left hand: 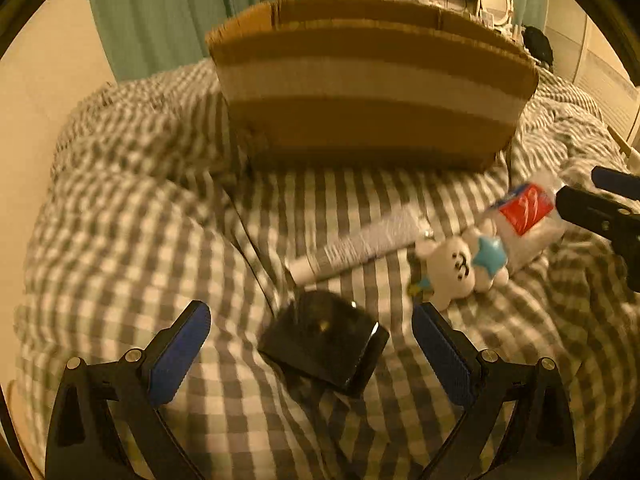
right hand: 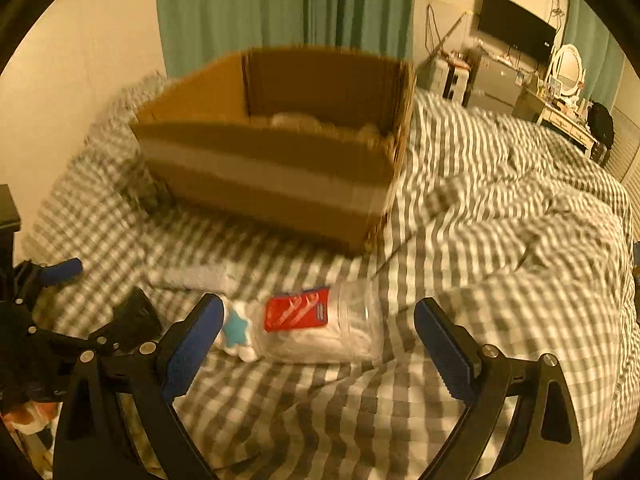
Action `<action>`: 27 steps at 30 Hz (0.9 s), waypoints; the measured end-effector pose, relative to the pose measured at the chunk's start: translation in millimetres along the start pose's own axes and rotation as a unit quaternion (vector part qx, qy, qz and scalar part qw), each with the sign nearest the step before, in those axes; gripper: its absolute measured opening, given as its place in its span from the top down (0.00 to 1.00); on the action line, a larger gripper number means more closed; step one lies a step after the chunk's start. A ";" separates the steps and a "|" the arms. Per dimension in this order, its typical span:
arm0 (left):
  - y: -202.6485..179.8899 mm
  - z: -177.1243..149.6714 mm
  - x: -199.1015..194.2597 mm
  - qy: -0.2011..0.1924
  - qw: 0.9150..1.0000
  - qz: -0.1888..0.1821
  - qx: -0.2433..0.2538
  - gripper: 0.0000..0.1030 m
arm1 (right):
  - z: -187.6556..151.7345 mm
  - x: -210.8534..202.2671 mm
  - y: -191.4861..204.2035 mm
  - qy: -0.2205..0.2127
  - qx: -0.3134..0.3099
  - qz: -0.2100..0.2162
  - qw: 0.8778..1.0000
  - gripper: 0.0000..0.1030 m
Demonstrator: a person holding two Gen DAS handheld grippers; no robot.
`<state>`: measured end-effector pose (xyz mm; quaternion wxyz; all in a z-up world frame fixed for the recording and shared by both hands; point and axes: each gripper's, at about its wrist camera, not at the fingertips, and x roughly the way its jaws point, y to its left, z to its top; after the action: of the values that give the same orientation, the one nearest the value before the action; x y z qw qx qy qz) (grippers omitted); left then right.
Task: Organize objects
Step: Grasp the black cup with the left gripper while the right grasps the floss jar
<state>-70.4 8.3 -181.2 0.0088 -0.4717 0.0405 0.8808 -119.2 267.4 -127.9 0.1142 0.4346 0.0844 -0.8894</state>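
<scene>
A black box [left hand: 325, 345] lies on the checked bedspread between the open fingers of my left gripper [left hand: 312, 342]. Beyond it lie a white tube [left hand: 360, 246], a white plush toy with a blue star [left hand: 466, 266] and a clear jar with a red label [left hand: 526, 216]. In the right wrist view the jar [right hand: 320, 326] lies on its side between the open fingers of my right gripper [right hand: 320, 336], with the plush toy [right hand: 236, 334] at its left. An open cardboard box [right hand: 272, 168] stands behind, with pale things inside. It also shows in the left wrist view [left hand: 372, 92].
The checked duvet [right hand: 500, 240] is rumpled into folds at the right. Green curtains [right hand: 280, 4] hang behind the bed. A monitor [right hand: 516, 26] and a dressing table with a mirror [right hand: 566, 68] stand at the far right.
</scene>
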 end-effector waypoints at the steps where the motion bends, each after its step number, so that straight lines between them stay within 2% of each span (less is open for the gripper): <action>1: 0.5 -1.4 1.2 0.003 1.000 -0.001 0.000 0.00 | -1.4 4.8 -0.9 0.006 0.002 -0.002 1.000 0.07; 5: 4.8 -3.9 2.5 0.015 1.000 -0.003 -0.003 0.00 | -6.7 19.9 -0.7 0.028 0.000 -0.008 1.000 0.07; 7: 4.2 -5.1 6.5 0.032 0.999 0.004 0.002 0.00 | -7.9 29.5 1.7 0.044 -0.007 -0.010 0.999 0.07; 12: -3.4 -5.9 12.3 0.043 0.999 0.012 0.019 0.00 | -7.2 54.7 6.7 0.081 -0.017 -0.017 0.996 0.07; 22: -20.5 -2.5 43.4 0.073 0.996 0.026 0.039 0.01 | -1.5 70.3 -0.7 0.083 0.021 -0.026 0.996 0.07; 25: -21.3 -4.4 42.2 0.071 0.996 0.021 0.042 0.04 | -2.6 67.0 1.6 0.078 0.015 -0.031 0.996 0.07; 27: -20.5 -5.4 40.1 0.068 0.997 0.013 0.040 0.17 | -6.3 62.9 5.9 0.078 0.001 -0.032 0.996 0.07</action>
<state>-87.1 27.4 -218.8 0.0131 -0.5294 0.0824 0.8442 -150.4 255.1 -181.9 0.0784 0.4994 0.1061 -0.8562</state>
